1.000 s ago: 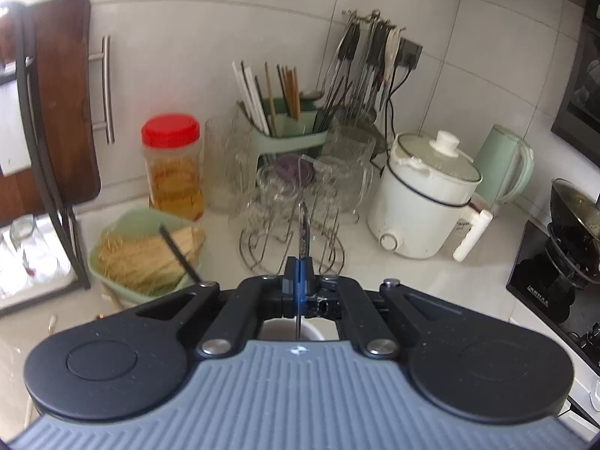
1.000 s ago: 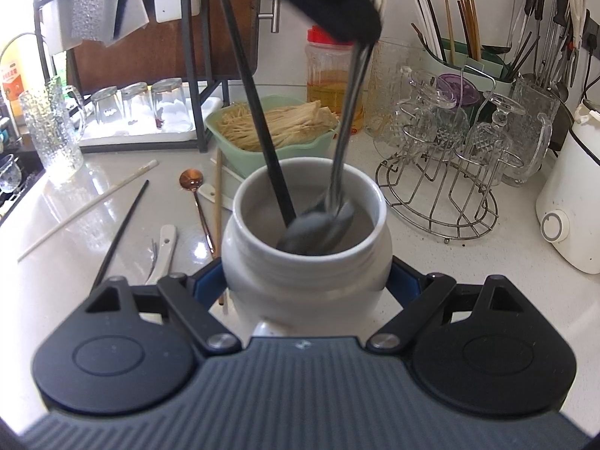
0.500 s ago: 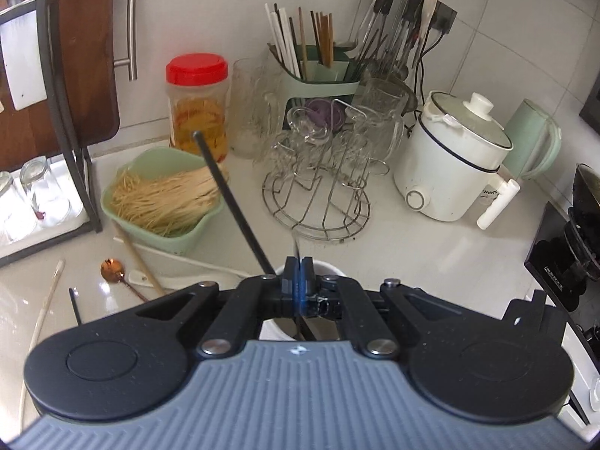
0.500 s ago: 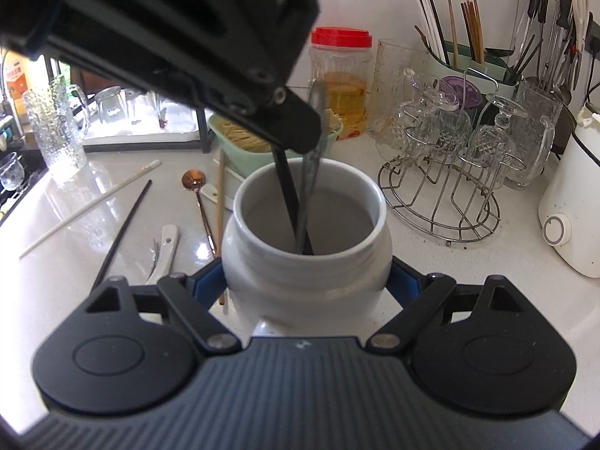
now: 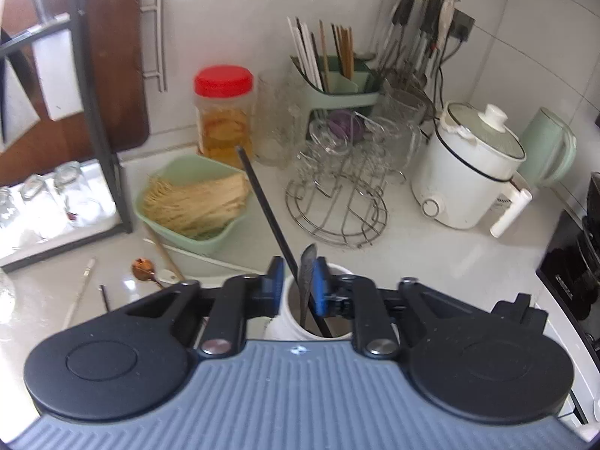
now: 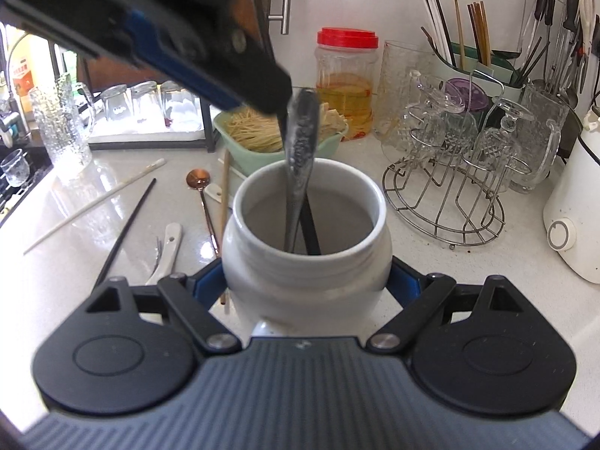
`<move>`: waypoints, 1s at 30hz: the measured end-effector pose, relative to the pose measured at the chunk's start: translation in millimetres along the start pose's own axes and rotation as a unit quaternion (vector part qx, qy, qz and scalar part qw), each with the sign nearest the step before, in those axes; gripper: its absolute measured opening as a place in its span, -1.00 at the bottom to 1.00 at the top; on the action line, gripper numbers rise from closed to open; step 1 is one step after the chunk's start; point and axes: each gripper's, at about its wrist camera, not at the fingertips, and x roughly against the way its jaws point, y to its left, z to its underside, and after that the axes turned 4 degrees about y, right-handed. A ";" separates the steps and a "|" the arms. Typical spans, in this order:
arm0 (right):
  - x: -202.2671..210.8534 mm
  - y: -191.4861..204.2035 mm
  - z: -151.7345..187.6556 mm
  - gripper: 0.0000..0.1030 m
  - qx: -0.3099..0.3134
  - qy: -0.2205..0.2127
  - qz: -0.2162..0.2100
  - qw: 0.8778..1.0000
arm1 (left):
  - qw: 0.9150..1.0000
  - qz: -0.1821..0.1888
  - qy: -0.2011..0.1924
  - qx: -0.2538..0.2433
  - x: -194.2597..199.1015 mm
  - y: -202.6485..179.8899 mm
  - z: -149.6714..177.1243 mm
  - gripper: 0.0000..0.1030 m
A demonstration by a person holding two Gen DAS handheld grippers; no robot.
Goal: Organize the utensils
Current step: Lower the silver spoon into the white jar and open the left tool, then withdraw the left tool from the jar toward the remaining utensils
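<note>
White tiles and a pale counter (image 6: 431, 273) make the kitchen corner where the work goes on, and the white ceramic jar (image 6: 305, 262) serves as landmark. The right gripper (image 6: 305, 281) holds this jar by its belly; its blue fingers (image 6: 206, 281) press on both sides, so the jar is pinched and kept upright on the counter.

Above the mouth of the jar hangs the left gripper (image 5: 296, 281). Its fingers (image 5: 320, 281) have just been opening and now stand a little apart. Between them rises the handle of a steel spoon (image 6: 300, 150), whose bowl is down inside the jar, hidden from view. The spoon seems released, though its handle lies close against one blue pad, and real contact cannot be excluded. Beside the spoon in the jar leans a black chopstick (image 5: 262, 202); it passes through the same gap between the fingers.

The long axis of the spoon goes steeply up out of the jar, leaning toward the far rim. Probably the left gripper must withdraw upward along that axis, otherwise it may drag the handle or the chopstick.

To the left of the jar, on the counter, more utensils wait: a copper spoon (image 6: 198, 180), a white ceramic spoon (image 6: 168, 243), a second black chopstick (image 6: 127, 225), a white chopstick (image 6: 97, 202) and a wooden chopstick (image 6: 224, 202). All lie with their long axes pointing roughly away from the cameras. They are on the side of the left gripper, which is free, so it is the likely one for them.
</note>
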 end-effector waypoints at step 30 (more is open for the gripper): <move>14.2 14.2 9.5 0.76 0.005 0.010 -0.005 1.000 | 0.992 -0.076 -0.012 0.096 81.8 66.9 66.6 -0.34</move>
